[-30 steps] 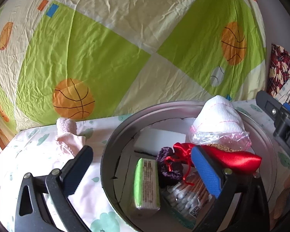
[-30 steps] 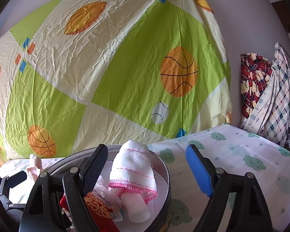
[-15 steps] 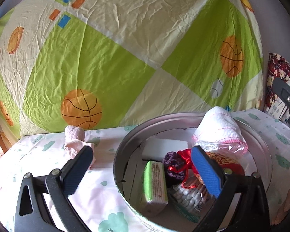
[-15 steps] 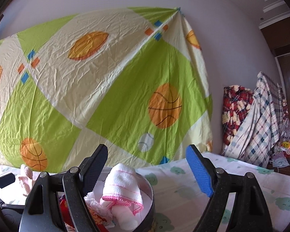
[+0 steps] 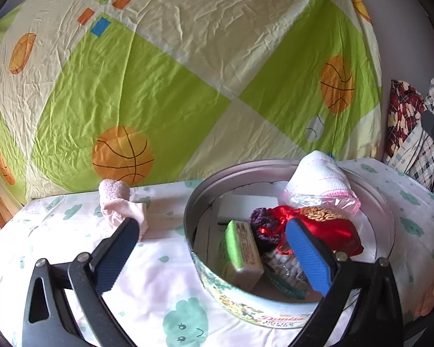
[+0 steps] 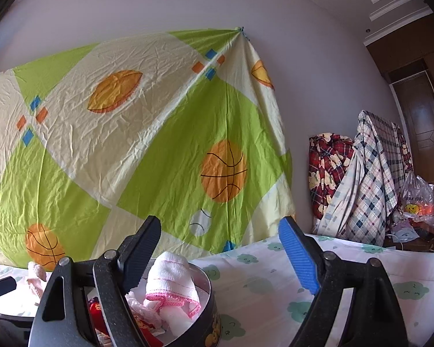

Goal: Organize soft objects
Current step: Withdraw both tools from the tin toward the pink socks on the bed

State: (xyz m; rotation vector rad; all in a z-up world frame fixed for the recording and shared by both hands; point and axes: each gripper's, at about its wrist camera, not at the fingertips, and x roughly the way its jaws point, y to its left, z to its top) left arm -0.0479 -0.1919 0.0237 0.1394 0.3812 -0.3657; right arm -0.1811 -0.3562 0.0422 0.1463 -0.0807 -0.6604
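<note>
Leaning rolled towel (image 5: 322, 177) in tin (image 5: 217, 286), long axis tilted.

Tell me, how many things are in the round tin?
6 that I can see, more may hide underneath: the white towel roll at the back, red satin pouch, purple knit thing, green-edged packet, cotton swab pack, and a white box behind them.

The right hand-held gripper (image 6: 218, 256) now tips up from the round tin (image 6: 209, 303), which sinks to its view's lower left as wall and ceiling appear. The left hand-held gripper (image 5: 209, 256) backs away from the tin, showing its printed side.
</note>
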